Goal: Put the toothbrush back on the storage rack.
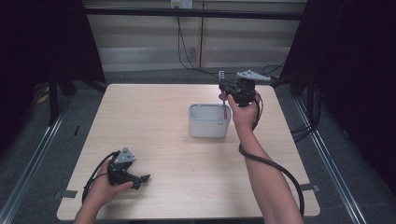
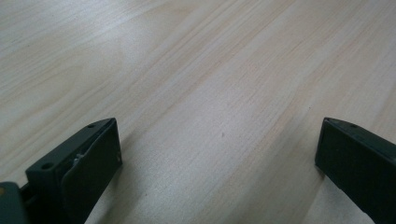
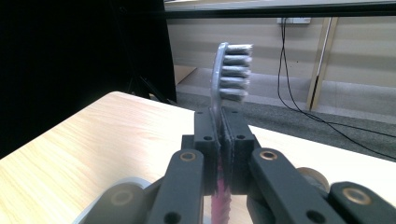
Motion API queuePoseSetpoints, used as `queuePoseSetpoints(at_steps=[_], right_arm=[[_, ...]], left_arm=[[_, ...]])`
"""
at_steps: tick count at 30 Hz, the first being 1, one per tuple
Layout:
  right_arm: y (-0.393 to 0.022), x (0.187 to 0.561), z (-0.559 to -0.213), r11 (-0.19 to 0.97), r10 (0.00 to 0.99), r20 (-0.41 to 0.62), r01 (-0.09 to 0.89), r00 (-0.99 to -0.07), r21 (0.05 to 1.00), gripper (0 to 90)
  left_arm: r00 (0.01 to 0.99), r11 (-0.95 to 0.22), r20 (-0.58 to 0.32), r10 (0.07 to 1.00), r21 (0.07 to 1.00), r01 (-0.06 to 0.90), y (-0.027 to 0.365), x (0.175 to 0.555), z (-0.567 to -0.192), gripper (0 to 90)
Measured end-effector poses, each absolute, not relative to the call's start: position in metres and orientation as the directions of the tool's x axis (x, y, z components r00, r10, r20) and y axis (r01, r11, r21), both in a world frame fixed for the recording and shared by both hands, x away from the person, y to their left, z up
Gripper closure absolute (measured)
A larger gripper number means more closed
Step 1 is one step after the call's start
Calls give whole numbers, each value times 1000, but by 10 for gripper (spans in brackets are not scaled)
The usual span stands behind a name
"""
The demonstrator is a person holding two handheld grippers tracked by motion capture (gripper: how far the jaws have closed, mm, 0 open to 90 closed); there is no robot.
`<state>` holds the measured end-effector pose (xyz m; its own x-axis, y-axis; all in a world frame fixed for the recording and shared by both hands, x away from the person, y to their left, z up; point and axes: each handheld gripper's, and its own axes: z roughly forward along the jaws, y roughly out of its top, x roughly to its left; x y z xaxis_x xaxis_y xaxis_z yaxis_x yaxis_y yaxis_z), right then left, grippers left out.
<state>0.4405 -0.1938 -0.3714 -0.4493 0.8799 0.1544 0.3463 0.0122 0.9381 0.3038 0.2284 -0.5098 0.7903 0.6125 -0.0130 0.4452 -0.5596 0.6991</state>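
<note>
Pink handle: the toothbrush [image 3: 223,93] has a pink lower shaft that runs down between the pads of the right gripper [image 3: 220,135] in the right gripper view.
Right gripper: its two black jaws are pressed together on the toothbrush, which is clamped below the head.
Toothbrush axis: the long axis stands close to upright, with the head up and the pink handle down; in the high view the head [image 1: 221,74] rises above the gripper [image 1: 226,93].
Bristles: grey tufts point sideways, to the right in the right gripper view.
Toothbrush place: held above the table, over the far right corner of the white container [image 1: 209,127], with the handle's lower end at or just inside the rim; whether it touches I cannot tell.
Container: a white rectangular tub with an open top, sitting near the middle of the wooden table [image 1: 154,116].
Left gripper: the left gripper [image 1: 140,179] rests low at the near left of the table, well apart from the container, with its jaws spread wide over bare wood [image 2: 219,140] and nothing between them.
</note>
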Motion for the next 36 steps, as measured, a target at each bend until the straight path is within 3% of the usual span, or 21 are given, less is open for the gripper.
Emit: queuePoseSetpoints(at_steps=[36], right_arm=[[-205, 421, -398, -2, 879, 181, 377, -441, 926, 862]], left_arm=[[791, -563, -10, 611, 698, 443, 229, 304, -510, 0]])
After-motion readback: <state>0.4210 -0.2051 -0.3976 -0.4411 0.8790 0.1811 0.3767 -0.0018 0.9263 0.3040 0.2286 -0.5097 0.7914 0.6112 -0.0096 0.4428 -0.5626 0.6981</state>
